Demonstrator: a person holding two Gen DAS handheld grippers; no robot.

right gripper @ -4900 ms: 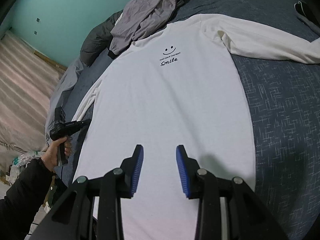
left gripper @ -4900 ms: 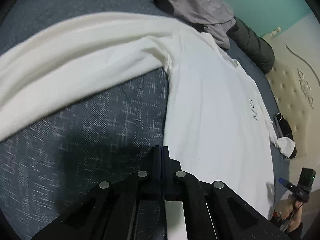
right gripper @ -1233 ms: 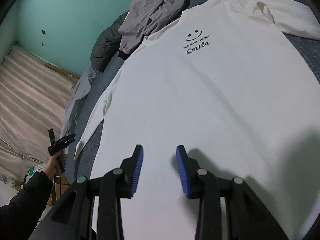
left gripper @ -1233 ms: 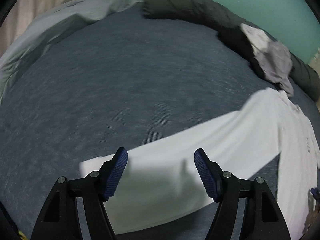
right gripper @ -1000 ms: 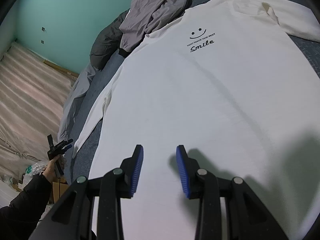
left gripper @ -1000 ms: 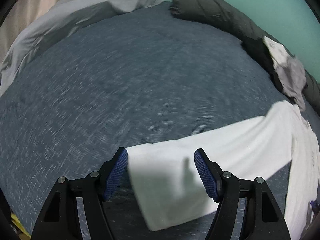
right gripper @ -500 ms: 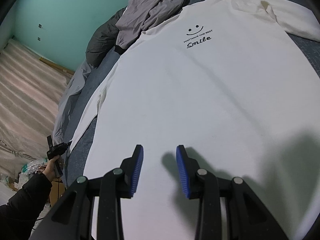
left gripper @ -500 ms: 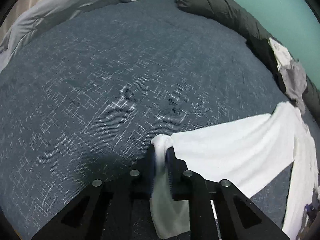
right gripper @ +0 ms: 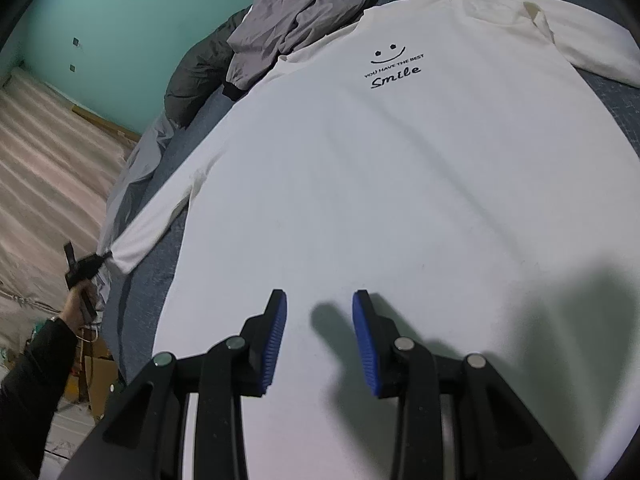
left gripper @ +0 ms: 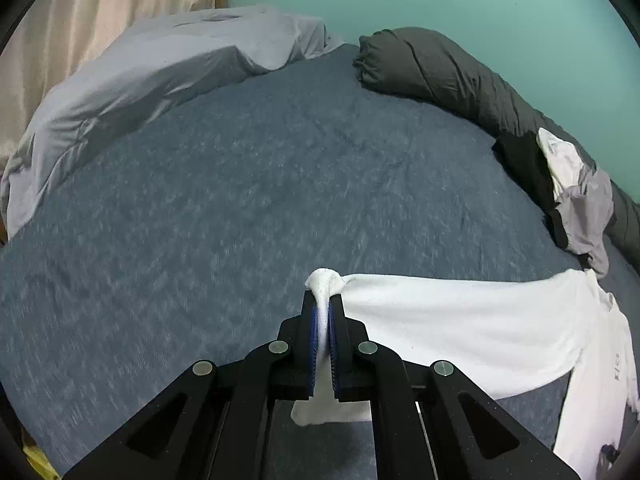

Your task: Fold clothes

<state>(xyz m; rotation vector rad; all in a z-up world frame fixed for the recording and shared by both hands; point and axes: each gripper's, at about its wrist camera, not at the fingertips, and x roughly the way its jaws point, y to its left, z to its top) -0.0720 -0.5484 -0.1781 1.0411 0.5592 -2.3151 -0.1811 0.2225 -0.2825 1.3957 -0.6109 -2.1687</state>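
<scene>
Left hand-held gripper (left gripper: 323, 312): closed on the cuff end of a sleeve (left gripper: 460, 320), a knot of white cloth bunched above the blue pads; the cuff is lifted off the bed.
Right hand-held gripper (right gripper: 319, 304): held open, nothing between the fingers, poised over the lower body of the shirt near its hem; its shadow is cast on the cloth.
White shirt (right gripper: 400, 184): laid flat, front up, on the bed, a smiley and the words "YOU HAVE THE BEST Smile" printed at the chest; collar toward the teal wall (right gripper: 120, 12).
Sleeves: one is stretched sideways from the shoulder to the left hand-held gripper; the other is seen lying out past the opposite shoulder.
Bed (left gripper: 240, 200): covered in dark blue fabric; a wide bare stretch is seen beyond the held cuff.
Edges: a grey sheet (left gripper: 160, 60) is rumpled along the far side, a dark rolled duvet (left gripper: 460, 80) is set along the wall.
Other clothes: a grey garment (right gripper: 304, 12) is heaped just beyond the collar.
</scene>
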